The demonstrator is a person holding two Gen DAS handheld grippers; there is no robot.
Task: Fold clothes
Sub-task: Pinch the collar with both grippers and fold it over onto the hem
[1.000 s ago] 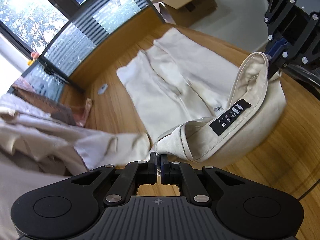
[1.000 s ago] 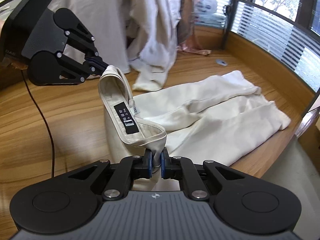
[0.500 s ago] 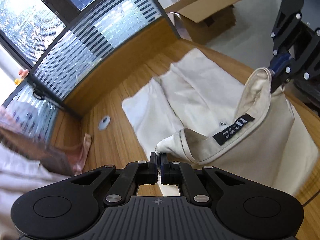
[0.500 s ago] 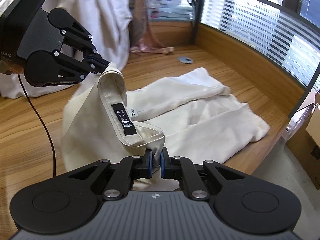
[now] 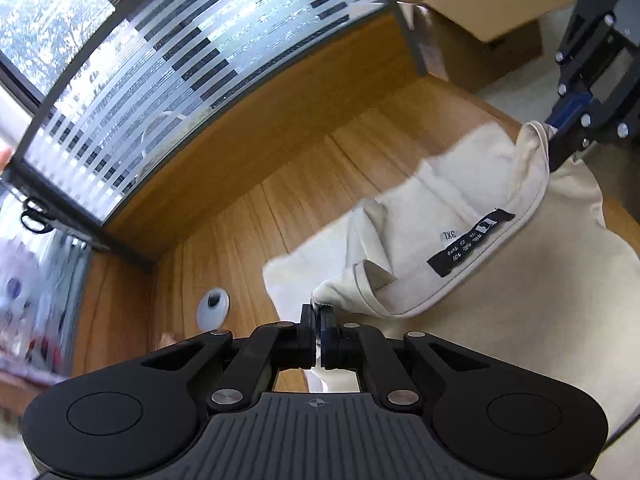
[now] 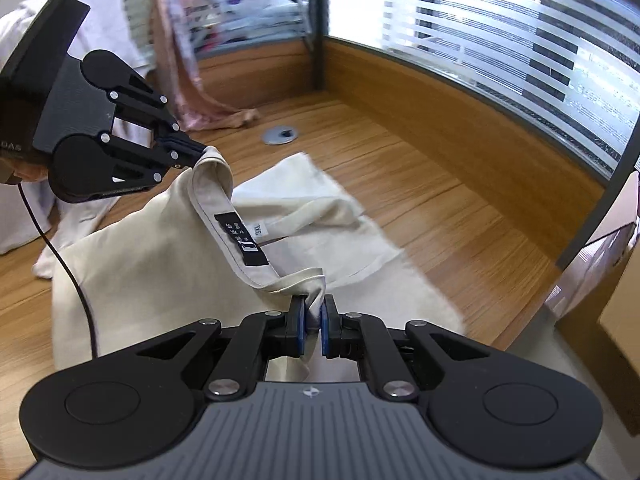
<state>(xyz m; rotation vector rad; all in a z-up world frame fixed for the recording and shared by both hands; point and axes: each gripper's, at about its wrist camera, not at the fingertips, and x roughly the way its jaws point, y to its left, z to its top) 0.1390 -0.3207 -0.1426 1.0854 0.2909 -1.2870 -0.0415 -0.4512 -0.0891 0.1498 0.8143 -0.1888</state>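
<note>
A cream pair of trousers [image 5: 500,320] lies on the wooden table [image 5: 248,232], its waistband lifted and stretched between both grippers. A black label [image 5: 470,242] and a 3XL tag show inside the band. My left gripper [image 5: 319,312] is shut on one end of the waistband. My right gripper [image 5: 550,128] pinches the other end at the upper right. In the right wrist view the right gripper [image 6: 313,312] grips a bunched corner of the trousers [image 6: 160,264], and the left gripper [image 6: 200,152] holds the far end. The legs [image 6: 320,200] lie flat underneath.
A striped glass partition [image 5: 200,80] with a wooden sill runs along the table's far side. A round grey cable grommet [image 6: 280,135] sits near it. An open cardboard box [image 5: 480,32] stands on the floor. Pale clothes [image 6: 24,208] and a pink cloth [image 6: 180,60] sit at the left; a black cable [image 6: 68,272] trails there.
Both grippers have carried the waistband sideways across the table towards the leg ends, so the upper half now covers more of the legs. The clothes pile has slid out of the left wrist view.
</note>
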